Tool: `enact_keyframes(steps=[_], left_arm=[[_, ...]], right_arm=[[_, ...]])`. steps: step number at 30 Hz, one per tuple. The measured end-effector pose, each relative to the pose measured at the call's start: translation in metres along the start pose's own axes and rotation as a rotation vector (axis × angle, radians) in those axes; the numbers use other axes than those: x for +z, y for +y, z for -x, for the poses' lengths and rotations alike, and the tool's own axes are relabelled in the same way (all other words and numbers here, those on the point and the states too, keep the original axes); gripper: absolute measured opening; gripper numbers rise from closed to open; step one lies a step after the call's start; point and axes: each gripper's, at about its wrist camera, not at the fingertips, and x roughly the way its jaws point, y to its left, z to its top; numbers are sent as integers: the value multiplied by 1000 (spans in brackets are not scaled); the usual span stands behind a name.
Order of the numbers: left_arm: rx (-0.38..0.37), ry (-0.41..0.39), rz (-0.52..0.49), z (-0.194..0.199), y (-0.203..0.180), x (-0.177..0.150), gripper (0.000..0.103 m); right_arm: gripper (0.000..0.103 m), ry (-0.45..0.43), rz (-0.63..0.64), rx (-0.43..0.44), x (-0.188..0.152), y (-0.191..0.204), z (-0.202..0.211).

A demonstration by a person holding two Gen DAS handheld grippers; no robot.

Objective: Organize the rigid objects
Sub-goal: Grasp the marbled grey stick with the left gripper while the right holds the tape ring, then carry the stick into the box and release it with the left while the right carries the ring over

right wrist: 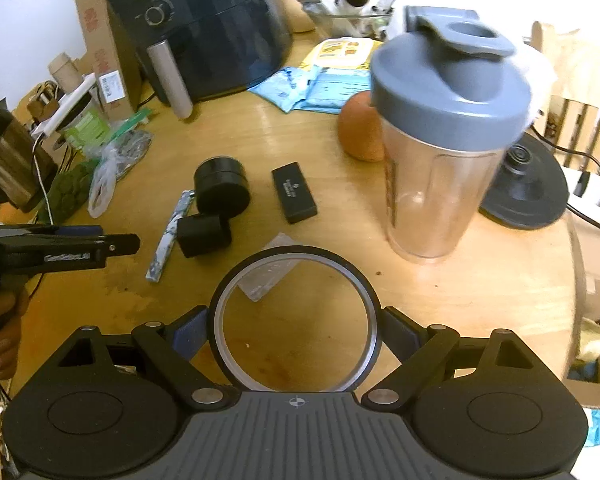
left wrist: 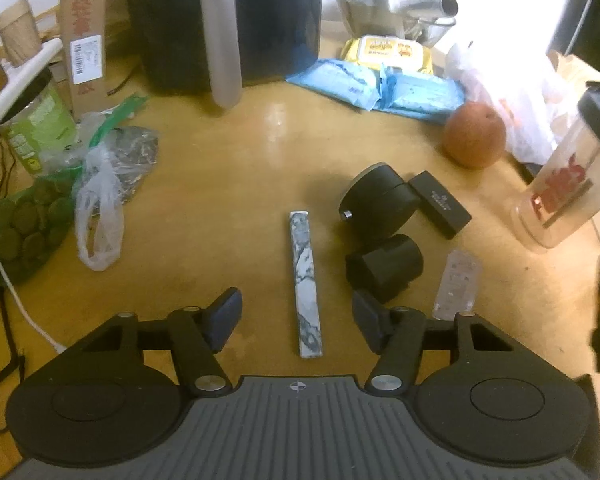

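A marbled grey-white bar (left wrist: 306,284) lies on the wooden table (left wrist: 220,184) between the fingers of my open, empty left gripper (left wrist: 298,320). To its right lie a black round case (left wrist: 380,200), a smaller black cylinder (left wrist: 388,266), a flat black box (left wrist: 440,204) and a clear packet (left wrist: 458,284). My right gripper (right wrist: 296,336) is shut on a black-rimmed glass ring (right wrist: 296,320), held above the table. In the right wrist view the bar (right wrist: 170,236), round case (right wrist: 222,190), cylinder (right wrist: 204,234), black box (right wrist: 294,192) and my left gripper (right wrist: 60,248) show too.
A clear shaker bottle (right wrist: 440,140) with a grey lid stands close ahead of the right gripper, an orange (right wrist: 358,128) behind it. A black air fryer (left wrist: 220,20), blue packets (left wrist: 380,88), plastic bags (left wrist: 100,200) and a black round base (right wrist: 528,188) crowd the table edges.
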Motion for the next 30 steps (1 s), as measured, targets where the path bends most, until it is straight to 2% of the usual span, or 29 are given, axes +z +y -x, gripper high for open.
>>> enact_keyframes(steps=[4,7,12,14,15,17,23,30], left_arm=[[-6,22,-14,-16,-2,5,60],[1,48,-31,-29,-3,8,48],[9,78,-51,-46,-3,11,45],[13,97,-57,-53,-2,12,31],[14,93,-59,-54,-2,12,29],[14,90,-61,-54,-2,13,16],[24,76,-47,-49,0,13,16],[10,35,-16,-26,8,13,16]], right_arm=[[92,-9,-32,-9,-4,-8,7],[92,-12,-54,-20,-8,-13,10],[92,-19,-86,-31,-14,-20,17],[92,-21,-93,-35,-17,-21,19],[92,-23,-97,-36,-18,-22,21],[92,-25,-104,-37,-20,-22,23],[92,-30,-118,-36,-22,-24,27],[92,-34,-106,-23,-22,-22,27]])
